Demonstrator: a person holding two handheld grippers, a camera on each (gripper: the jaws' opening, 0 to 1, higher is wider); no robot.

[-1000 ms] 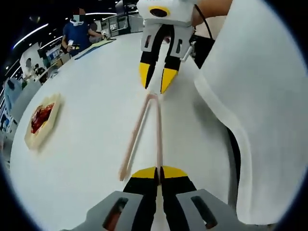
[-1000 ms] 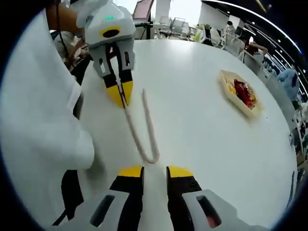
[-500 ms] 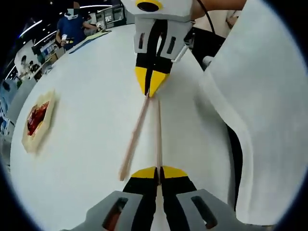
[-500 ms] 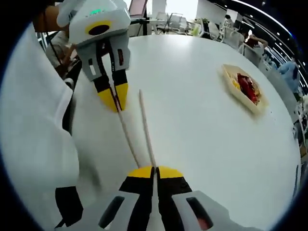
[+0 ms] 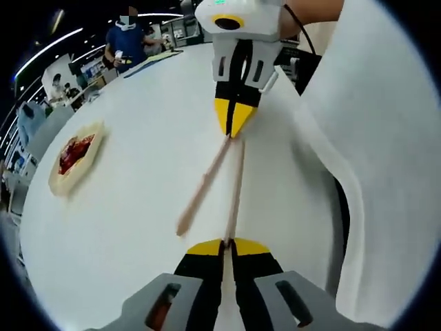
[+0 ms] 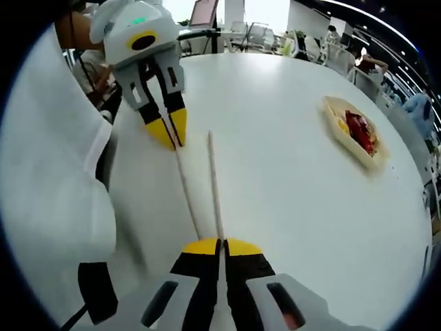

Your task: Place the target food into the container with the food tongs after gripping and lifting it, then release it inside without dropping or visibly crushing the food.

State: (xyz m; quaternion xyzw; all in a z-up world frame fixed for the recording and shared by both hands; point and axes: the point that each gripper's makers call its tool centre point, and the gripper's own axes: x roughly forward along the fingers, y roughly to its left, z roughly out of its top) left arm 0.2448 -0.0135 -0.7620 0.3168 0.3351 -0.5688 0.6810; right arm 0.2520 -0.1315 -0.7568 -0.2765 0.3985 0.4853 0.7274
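In the left gripper view, the left tool [image 5: 224, 243] is seen with its yellow-tipped black jaws pressed together on the end of one arm of the slim pinkish-beige food tongs [image 5: 236, 181]. The right tool [image 5: 233, 124] is seen opposite, at the top of that view, its jaws likewise closed, on the bend where the two tong arms meet. The second tong arm is seen splayed away, its free tip lying toward the middle of the round white surface [image 5: 138, 138]; whether it touches the surface cannot be told. In the right gripper view, the right tool [image 6: 222, 243] is shown with jaws fully together on the joined end of the tongs [image 6: 213, 183], and the left tool [image 6: 170, 129] is seen clamped on the far end of one arm, while the other arm ends free just beside it. The target food, a red heap with some yellow pieces [image 6: 360, 129], is seen lying in a shallow pale-beige tray [image 6: 344, 141] on the surface [image 6: 275, 103], well apart from both tools; the same tray [image 5: 72, 169] with red food [image 5: 74, 150] is visible in the left gripper view. A white-clad sleeve [image 5: 386, 158] of the person is seen along the side. Chairs and people are visible blurred in the background.
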